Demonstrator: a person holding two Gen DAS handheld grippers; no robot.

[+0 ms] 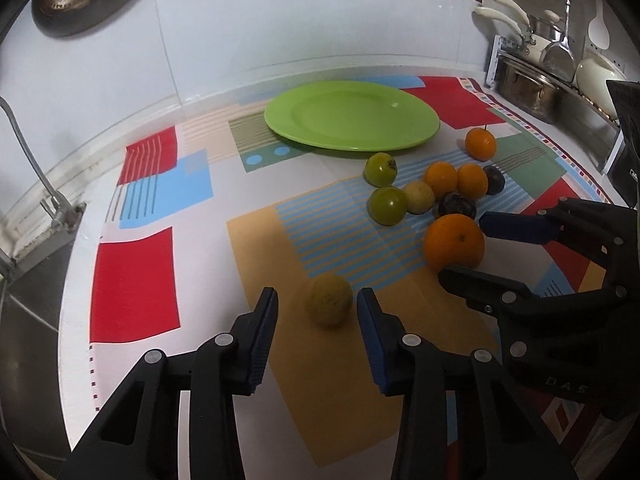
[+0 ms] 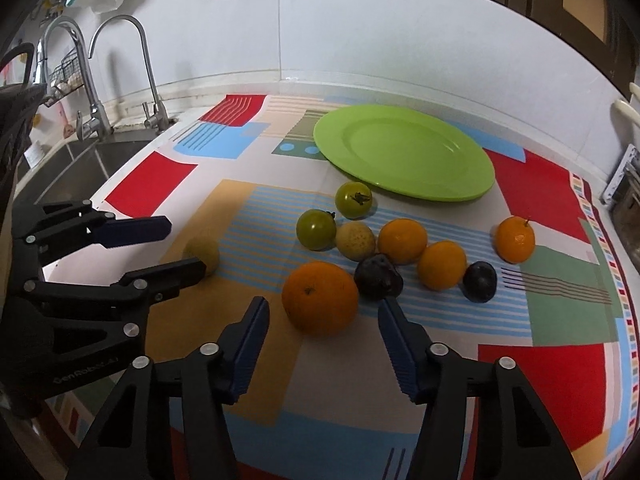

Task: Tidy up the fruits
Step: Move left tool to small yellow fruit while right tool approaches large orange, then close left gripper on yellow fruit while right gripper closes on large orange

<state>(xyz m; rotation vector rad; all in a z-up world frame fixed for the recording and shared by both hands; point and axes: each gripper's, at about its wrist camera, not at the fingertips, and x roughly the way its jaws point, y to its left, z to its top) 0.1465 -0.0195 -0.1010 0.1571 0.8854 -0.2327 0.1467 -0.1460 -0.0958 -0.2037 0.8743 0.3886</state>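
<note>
- The left gripper (image 1: 316, 308), black with blue ribbed pads, reached in from the bottom of the left wrist view; its jaws stood apart on either side of a dull yellow round fruit (image 1: 329, 299), a gap showing at each pad, so nothing was clenched.
- The right gripper (image 2: 323, 312), of the same black-and-blue build, rose from the bottom of the right wrist view with its jaws spread around a large orange (image 2: 320, 298); neither pad pressed the peel, so its hold was loose.
- In the left wrist view that large orange sat at centre right between the right gripper's two fingers (image 1: 516, 226).
- A round bright green plastic plate (image 2: 404, 158) lay empty in the upper middle of the right wrist view, on a patterned mat of red, blue, yellow and green blocks (image 2: 160, 184).
- Below the plate lay the cluster: two green tomatoes (image 2: 316, 229), a pale yellow speckled fruit (image 2: 355, 241), two small oranges (image 2: 402, 241) and two dark purple plums (image 2: 378, 277), several touching.
- A stemmed small orange (image 2: 515, 239) sat apart at the right.
- Chrome taps (image 2: 94, 80) and a steel sink (image 2: 72, 168) filled the upper left.
</note>
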